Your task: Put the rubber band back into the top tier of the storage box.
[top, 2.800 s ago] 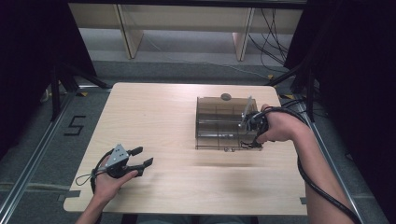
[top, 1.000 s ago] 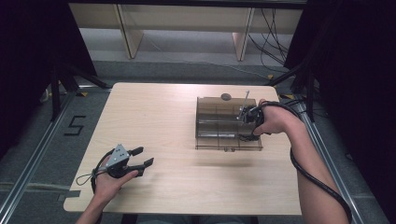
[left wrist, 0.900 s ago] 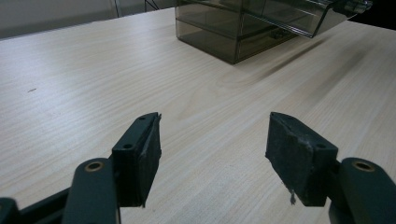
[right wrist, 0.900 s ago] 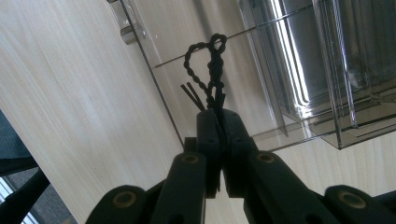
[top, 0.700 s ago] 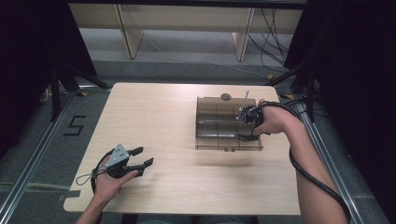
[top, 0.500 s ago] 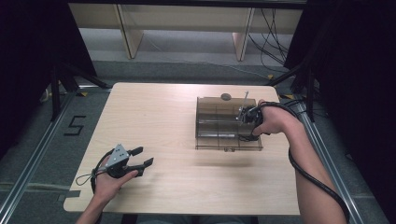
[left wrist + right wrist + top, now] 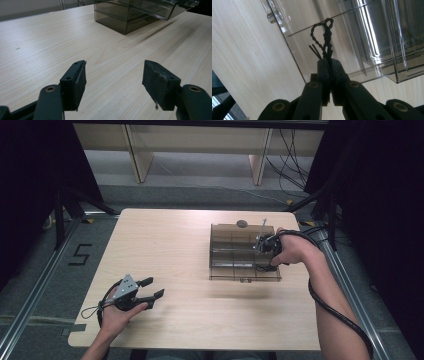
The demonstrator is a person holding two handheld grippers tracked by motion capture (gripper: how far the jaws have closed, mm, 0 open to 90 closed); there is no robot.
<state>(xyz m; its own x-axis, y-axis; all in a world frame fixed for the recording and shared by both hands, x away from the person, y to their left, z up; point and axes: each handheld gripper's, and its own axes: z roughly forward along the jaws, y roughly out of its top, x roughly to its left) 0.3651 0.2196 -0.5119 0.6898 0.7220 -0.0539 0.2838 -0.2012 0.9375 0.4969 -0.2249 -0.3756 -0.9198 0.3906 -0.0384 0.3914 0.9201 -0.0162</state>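
A smoky clear compartment box [image 7: 220, 254] stands right of the table's middle. My right gripper [image 7: 263, 248] hovers over the box's right side, held by a hand reaching in from the right. Its jaws are shut on a black twisted wire tie [image 7: 325, 35], whose loop sticks out past the fingertips [image 7: 329, 61] above a compartment of the box [image 7: 367, 32]. My left gripper [image 7: 152, 288] rests near the table's front left corner, held in a hand. In the left gripper view it [image 7: 113, 82] stands open with nothing between the pads, facing the box [image 7: 130, 15] far off.
A small round dark object [image 7: 241, 224] lies on the table just behind the box. The light wooden table [image 7: 165, 245] has bare room left of and in front of the box. Black curtains and metal frame rails surround it.
Since the oldest frame my right gripper has shifted slightly back and left over the box, still holding the tie. Over the last second nothing moved.
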